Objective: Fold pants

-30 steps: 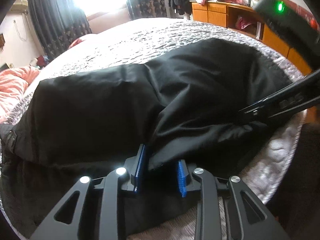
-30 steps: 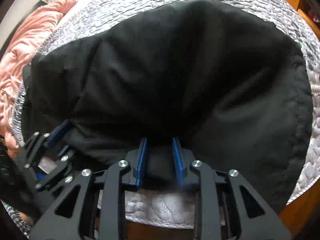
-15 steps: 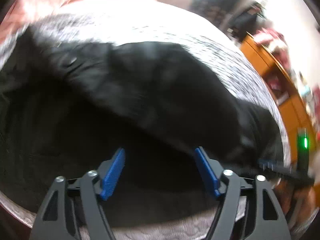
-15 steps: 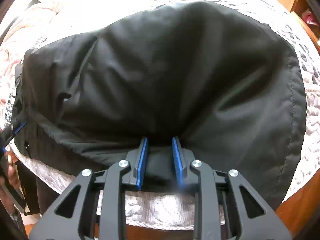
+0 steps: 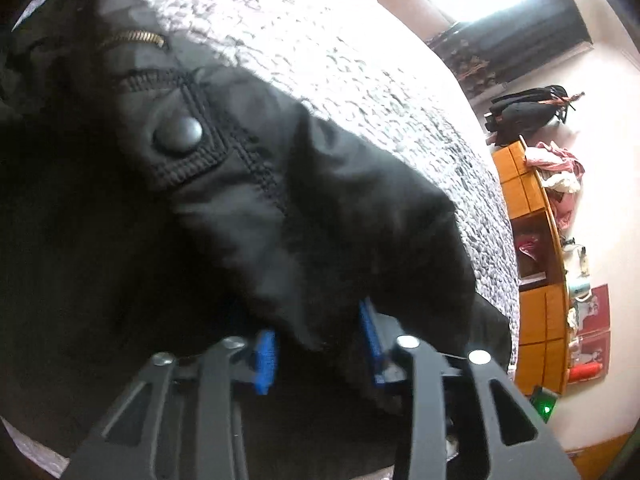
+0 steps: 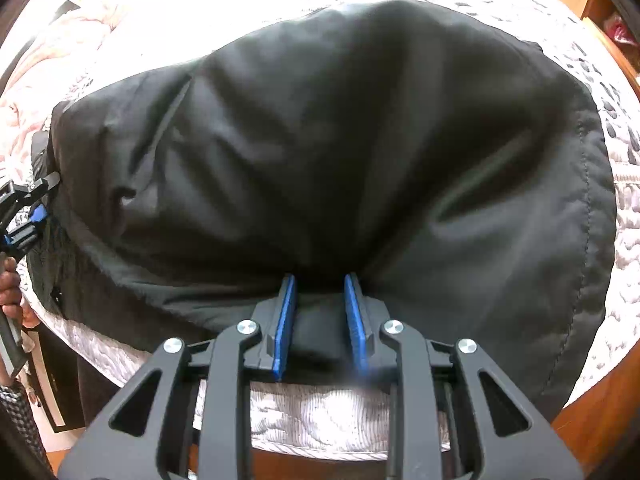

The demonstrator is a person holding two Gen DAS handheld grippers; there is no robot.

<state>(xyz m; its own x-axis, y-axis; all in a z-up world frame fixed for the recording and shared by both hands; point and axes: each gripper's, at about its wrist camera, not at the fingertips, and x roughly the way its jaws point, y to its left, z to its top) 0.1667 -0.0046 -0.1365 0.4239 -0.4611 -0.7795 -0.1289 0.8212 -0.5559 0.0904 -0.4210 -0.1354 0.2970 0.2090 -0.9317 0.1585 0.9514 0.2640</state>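
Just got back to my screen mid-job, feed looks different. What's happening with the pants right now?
A person is folding black pants on a quilted bed with a handheld gripper in each hand. The right gripper is clamped on a bunched fold at the near edge. The left gripper is at the waistband end, beside the snap button and zipper; its fingers are closing with cloth between them.

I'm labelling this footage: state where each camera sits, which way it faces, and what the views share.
Left wrist: on the left gripper, jaws closing on the black pants at the waist snap.
Right wrist: on the right gripper, steeply down, clamped on the pants; a hand at left.
Shared: pants, grey quilt.
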